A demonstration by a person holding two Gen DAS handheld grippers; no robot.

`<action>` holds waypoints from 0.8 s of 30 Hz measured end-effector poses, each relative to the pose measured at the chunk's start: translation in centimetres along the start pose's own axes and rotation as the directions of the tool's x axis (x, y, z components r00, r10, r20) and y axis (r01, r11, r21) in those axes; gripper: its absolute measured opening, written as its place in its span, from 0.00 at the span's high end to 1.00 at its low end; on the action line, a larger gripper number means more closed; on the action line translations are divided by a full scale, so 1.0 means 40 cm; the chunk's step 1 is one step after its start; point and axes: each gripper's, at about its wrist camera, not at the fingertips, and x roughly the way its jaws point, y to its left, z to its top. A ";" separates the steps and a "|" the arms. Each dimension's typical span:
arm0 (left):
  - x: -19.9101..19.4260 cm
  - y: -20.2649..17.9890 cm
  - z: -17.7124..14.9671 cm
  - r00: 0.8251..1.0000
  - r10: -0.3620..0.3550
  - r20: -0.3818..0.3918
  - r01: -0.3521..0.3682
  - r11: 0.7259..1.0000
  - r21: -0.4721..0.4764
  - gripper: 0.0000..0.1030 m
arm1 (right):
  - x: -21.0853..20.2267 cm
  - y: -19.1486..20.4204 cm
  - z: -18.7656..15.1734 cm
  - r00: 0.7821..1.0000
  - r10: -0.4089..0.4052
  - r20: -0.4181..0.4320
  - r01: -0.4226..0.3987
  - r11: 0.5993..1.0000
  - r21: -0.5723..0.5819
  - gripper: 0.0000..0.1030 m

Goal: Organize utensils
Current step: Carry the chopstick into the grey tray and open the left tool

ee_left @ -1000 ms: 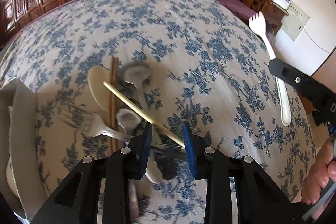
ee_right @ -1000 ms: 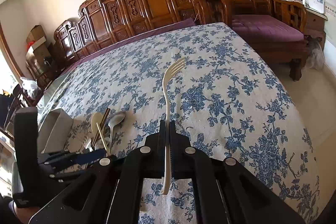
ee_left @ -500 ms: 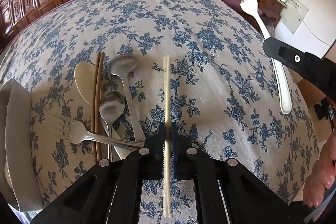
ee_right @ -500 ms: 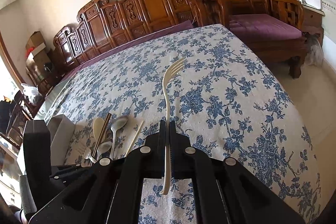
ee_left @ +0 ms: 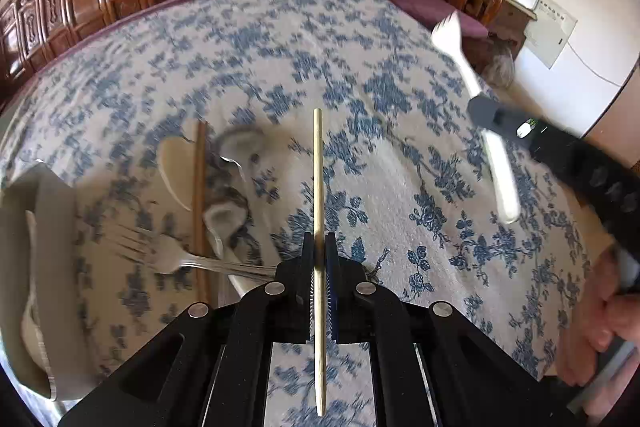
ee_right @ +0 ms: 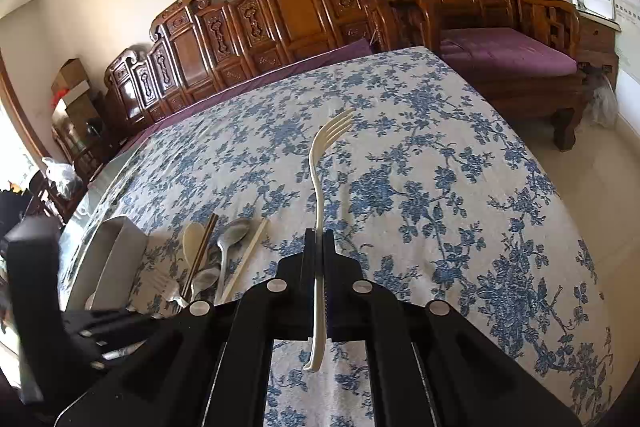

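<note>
Left wrist view, table: a cloth with blue flowers is spread over it; the cloth is seen blurred, which was not so half a second ago.
Grey tray: it is seen at the left edge of the cloth, with pale utensils lying in it.
Left gripper: its fingers are pressed together on a pale chopstick; one second ago they were spread on either side of it as it lay slanted in the pile.
Pale chopstick, place: it is held above the cloth, in line with the fingers, clear of the pile at its left.
Right gripper: its fingers are pinched on a cream plastic fork, as they were one second ago; no change is seen there.
Cream plastic fork, place: it is held above the cloth with the tines away from the camera.
Utensil pile, on the cloth beside the tray: a cream spoon, brown chopsticks, two metal spoons and a metal fork are left lying there.
Person's hand: part of it is seen at the right edge, closed on the right gripper's handle.
</note>
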 end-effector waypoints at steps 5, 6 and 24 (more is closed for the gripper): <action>-0.078 0.040 0.005 0.999 0.023 0.049 -0.023 1.000 0.007 0.96 | 0.002 0.040 -0.013 1.000 0.018 -0.013 -0.019 0.999 -0.029 0.96; -0.094 0.053 0.006 0.998 0.028 0.059 -0.029 1.000 0.003 0.96 | 0.001 0.050 -0.016 1.000 0.022 -0.016 -0.023 0.999 -0.038 0.96; -0.234 0.287 -0.034 0.988 0.095 0.119 -0.085 0.993 -0.082 0.96 | 0.001 0.306 -0.081 0.991 0.119 -0.064 -0.130 0.964 -0.233 0.96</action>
